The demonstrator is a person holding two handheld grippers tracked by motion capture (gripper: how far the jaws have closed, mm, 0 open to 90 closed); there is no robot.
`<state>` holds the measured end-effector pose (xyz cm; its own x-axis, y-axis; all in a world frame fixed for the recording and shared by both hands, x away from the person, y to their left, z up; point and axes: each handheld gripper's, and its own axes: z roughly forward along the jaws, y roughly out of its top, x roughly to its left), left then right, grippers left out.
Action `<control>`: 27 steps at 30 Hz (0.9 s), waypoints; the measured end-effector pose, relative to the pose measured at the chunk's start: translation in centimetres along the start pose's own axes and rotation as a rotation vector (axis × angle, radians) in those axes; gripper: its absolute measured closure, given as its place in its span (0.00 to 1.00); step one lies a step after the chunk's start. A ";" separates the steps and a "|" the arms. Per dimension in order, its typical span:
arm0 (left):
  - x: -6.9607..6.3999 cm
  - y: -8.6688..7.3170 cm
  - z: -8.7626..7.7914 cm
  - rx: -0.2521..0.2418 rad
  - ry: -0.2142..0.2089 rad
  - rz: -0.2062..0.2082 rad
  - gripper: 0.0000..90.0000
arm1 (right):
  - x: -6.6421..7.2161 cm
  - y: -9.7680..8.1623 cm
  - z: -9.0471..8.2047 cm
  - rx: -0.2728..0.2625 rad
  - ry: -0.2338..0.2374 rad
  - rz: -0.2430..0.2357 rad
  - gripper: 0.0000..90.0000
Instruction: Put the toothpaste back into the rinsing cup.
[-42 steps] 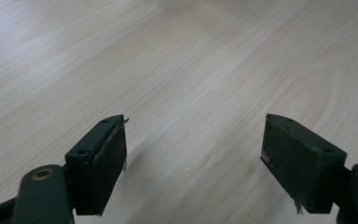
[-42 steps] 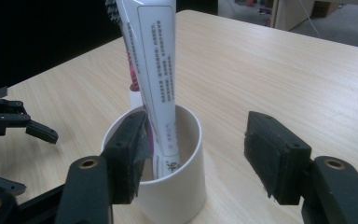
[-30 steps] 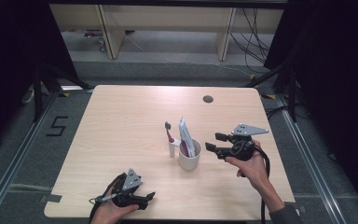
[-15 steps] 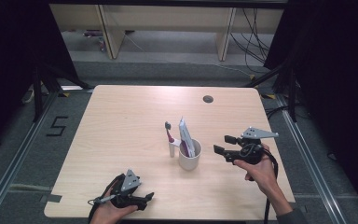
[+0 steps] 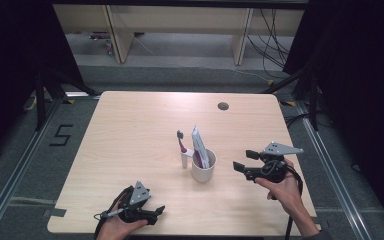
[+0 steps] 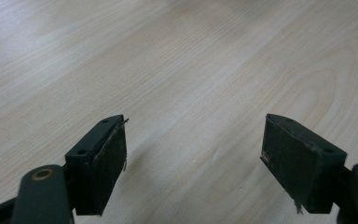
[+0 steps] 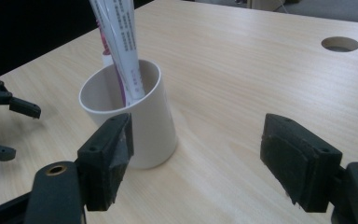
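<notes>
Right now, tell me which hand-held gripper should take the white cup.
Right. The right hand-held gripper faces the white cup with open jaws; the left hand-held gripper rests near the table's front edge, pointing elsewhere.

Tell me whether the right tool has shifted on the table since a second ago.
Yes. The right tool has drawn back toward the table's right edge, away from the white ceramic cup; its jaws have just been opening, empty.

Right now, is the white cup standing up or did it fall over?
Standing up. The white cup sits on its base on the table, its open mouth facing up, with a toothpaste tube leaning inside it.
</notes>
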<state>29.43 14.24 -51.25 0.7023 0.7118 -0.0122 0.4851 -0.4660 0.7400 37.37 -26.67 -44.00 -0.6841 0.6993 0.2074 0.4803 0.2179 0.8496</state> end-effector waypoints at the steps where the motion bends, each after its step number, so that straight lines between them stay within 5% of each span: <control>1: 0.0 0.0 0.0 0.000 0.005 0.003 0.24 | -0.2 -0.1 0.1 -0.013 -0.007 -0.029 0.29; 3: 0.1 0.0 -0.2 0.023 0.000 0.033 0.24 | -0.2 -0.5 0.0 -0.009 -0.014 -0.014 0.29; 5: 0.0 0.0 0.0 -0.002 0.005 0.002 0.24 | -0.3 -0.8 -0.2 0.008 -0.019 -0.017 0.27; 12: -0.1 -0.1 0.1 -0.004 -0.002 -0.010 0.24 | -0.7 -1.6 -0.9 0.010 -0.033 -0.032 0.28; 14: 0.0 -0.1 -0.1 0.014 -0.001 0.018 0.24 | -0.4 -1.9 -1.1 0.031 -0.031 0.003 0.28; 19: 0.1 -0.2 -0.1 0.013 -0.003 0.013 0.24 | -0.5 -2.2 -1.6 0.023 -0.054 -0.050 0.27; 22: 0.1 -0.1 -0.2 0.010 -0.003 0.015 0.24 | -0.1 -2.7 -1.8 0.042 -0.051 -0.012 0.27; 23: -0.1 -0.1 0.0 -0.011 -0.005 -0.003 0.24 | -0.4 -2.8 -1.9 0.040 -0.058 -0.045 0.27; 27: -0.2 -0.1 0.0 -0.011 -0.003 0.000 0.24 | 0.0 -3.5 -2.2 0.068 -0.059 -0.027 0.25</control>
<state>29.25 14.21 -51.34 0.7036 0.7105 -0.0141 0.4795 -0.4600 0.7474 34.52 -28.94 -45.89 -0.6644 0.7313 0.1542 0.5000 0.2816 0.8190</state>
